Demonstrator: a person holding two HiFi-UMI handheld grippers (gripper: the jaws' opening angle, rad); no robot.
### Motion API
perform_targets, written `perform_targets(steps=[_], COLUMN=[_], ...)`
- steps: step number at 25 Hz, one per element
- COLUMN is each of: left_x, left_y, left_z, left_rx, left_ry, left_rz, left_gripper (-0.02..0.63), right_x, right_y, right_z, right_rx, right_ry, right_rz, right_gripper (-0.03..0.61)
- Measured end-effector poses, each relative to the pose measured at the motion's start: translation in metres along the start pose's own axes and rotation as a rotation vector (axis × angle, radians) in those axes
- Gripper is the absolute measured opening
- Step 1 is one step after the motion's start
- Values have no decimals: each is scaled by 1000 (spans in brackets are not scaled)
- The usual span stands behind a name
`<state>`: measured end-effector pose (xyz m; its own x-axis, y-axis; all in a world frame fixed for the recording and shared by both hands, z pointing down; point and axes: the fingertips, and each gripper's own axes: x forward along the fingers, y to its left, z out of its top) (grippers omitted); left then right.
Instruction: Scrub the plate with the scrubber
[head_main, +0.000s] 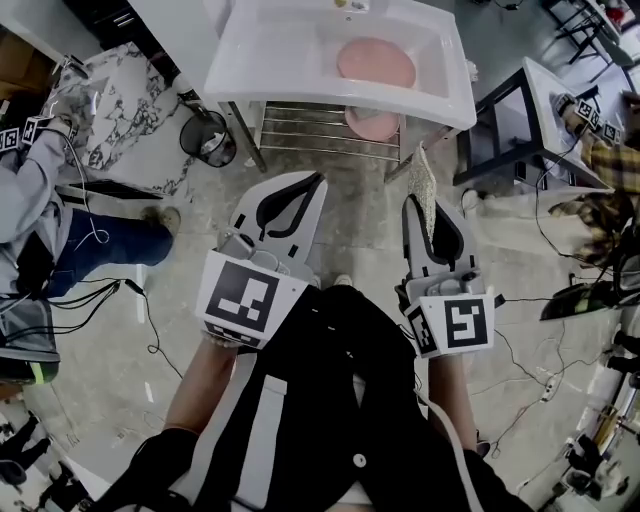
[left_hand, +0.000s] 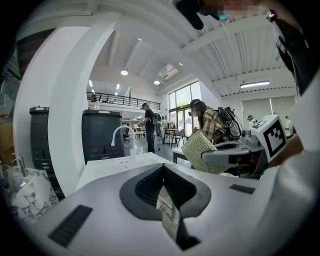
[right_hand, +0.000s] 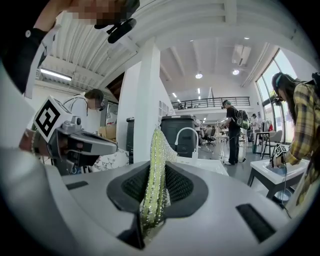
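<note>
1. The left gripper (head_main: 316, 185) has its jaws pressed together, with nothing between them.
2. The right gripper (head_main: 418, 205) is clamped on the scrubber (head_main: 425, 180), which stands on edge out of the jaws.
3. The pink plate (head_main: 375, 62) lies in the white sink (head_main: 280, 50), toward its right edge, well apart from both grippers.

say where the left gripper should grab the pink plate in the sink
Probably the pink plate by its near rim, coming down from above. It lies flat in the sink, so only its edge offers the jaws a pinch. The left gripper is shut and must open first.
</note>
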<state>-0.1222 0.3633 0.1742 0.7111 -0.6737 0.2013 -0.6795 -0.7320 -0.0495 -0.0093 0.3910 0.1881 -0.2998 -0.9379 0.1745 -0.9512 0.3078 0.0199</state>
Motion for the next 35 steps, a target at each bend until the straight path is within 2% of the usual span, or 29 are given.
perform_targets(steps=[5,10,15,19,27,35], left_x=[-11,-19,-16,-8,28,93], left_y=[6,15,17,21,41,64], left_z=[-2,-7,-5,-6,2,18], left_rx=[4,-31,-19,-29,-30,-73], left_ry=[-7,12,-4,-1,-7,1], left_rz=[-1,7,14,30,52,97], left_gripper=[0,0,0,0,0,0], right_x=[-2,-3,-2,7,47,102], right_y=[9,15,11,3,-25,-80], right_z=[5,3,-4,-2,5,16], right_rx=[-16,-17,1,-17,-18,-29], right_ry=[-40,-41,-4,-23,-44,-27], right_rz=[-19,-32,-41,-25,-1,55], right_gripper=[72,72,72,72,72,72])
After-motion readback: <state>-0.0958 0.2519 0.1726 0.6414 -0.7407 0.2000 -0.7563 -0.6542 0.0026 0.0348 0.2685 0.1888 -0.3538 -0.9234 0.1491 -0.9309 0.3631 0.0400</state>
